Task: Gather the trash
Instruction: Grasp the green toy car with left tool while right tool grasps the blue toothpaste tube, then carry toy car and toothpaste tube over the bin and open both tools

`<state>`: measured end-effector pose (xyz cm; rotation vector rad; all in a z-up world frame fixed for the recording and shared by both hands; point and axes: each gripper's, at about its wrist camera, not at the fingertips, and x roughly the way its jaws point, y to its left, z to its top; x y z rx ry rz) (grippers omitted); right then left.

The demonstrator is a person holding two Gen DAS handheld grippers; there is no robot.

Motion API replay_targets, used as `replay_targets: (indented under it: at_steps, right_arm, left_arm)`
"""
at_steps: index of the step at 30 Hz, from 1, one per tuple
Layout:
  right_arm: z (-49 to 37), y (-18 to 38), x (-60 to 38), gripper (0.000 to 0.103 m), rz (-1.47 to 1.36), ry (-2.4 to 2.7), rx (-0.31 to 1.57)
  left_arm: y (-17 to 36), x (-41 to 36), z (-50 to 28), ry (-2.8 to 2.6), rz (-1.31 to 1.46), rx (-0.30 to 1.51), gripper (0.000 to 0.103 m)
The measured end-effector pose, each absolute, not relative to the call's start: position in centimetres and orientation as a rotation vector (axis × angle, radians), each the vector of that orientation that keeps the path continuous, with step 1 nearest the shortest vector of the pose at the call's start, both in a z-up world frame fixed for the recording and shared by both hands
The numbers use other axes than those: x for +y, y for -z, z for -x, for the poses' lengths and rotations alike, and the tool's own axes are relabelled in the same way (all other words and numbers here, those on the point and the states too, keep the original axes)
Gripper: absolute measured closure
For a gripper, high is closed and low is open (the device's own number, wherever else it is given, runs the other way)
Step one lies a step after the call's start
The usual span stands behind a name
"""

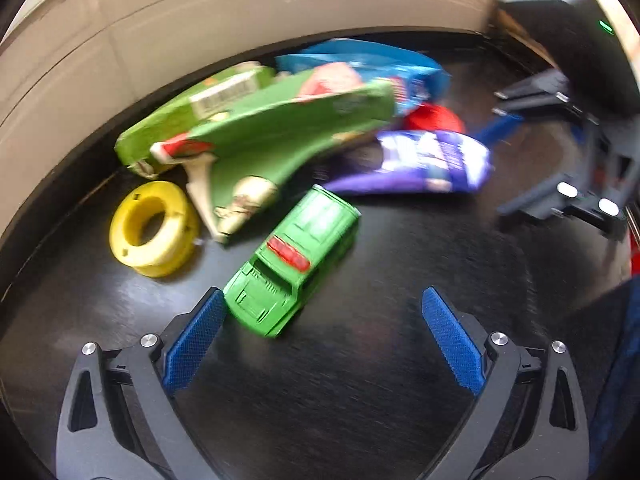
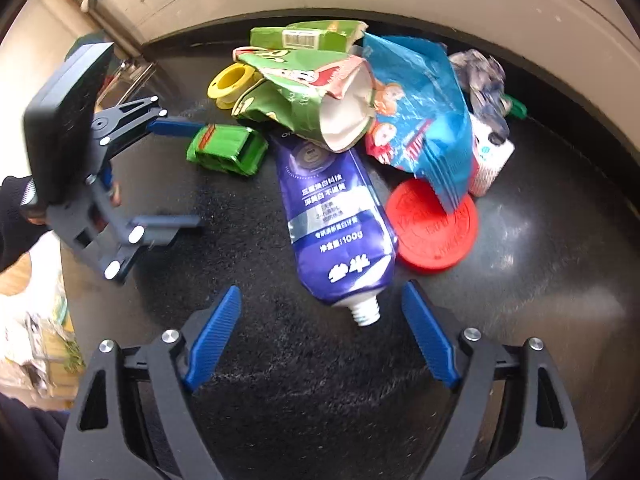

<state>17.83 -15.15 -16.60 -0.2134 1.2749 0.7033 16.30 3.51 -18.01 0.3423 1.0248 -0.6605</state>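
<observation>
Two grippers over a pile of trash on the dark round tabletop (image 2: 540, 280), nothing grabbed.

The squashed purple toothpaste tube (image 2: 332, 216) lies flat in the middle; its long axis runs toward the right gripper (image 2: 322, 336) and its white threaded neck, cap off, sits just between those blue pads, untouched. Jaws spread wide, holding nothing. The left gripper (image 1: 322, 336) is spread too; its left pad looks right up against the green toy car (image 1: 292, 264), can't tell if touching. A torn green carton (image 2: 304, 96) and blue wrapper (image 2: 420, 108) overlap the tube's far end.
</observation>
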Motion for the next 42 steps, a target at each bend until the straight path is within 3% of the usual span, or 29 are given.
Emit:
replay_targets:
  at_steps: [7,11,14,16,17,30,42]
  right_arm:
    - [-18.2,17.1,-12.6,0.023,0.390,-0.731,1.191]
    - [-18.5,17.2,-11.4,0.037,0.450,-0.738,1.144]
    - [-18.4,17.1,-10.6,0.051,0.478,-0.737,1.121]
    - [-18.3,17.1,-10.5,0.051,0.475,-0.728,1.126]
    - [-18.1,17.1,-10.6,0.051,0.471,-0.726,1.128]
    - [-8.6,12.8,-14.9,0.051,0.320,-0.619,1.124]
    - [-2.0,9.7,-19.0,0.051,0.236,-0.548,1.073]
  left_arm:
    - [18.2,2.5,-17.0,0.645,-0.425,0.970,0.007]
    - [18.1,1.8,-17.5,0.680,-0.450,0.956,0.011]
    - [17.8,1.2,-17.5,0.696,-0.421,0.973,0.028]
    - [17.4,0.7,-17.1,0.667,-0.404,0.972,0.061]
    - [17.2,0.4,-16.9,0.650,-0.398,0.981,0.069]
    - [11.9,1.0,-8.9,0.330,-0.091,1.048,0.070]
    - [10.3,-0.9,-1.1,0.219,-0.050,1.050,0.070]
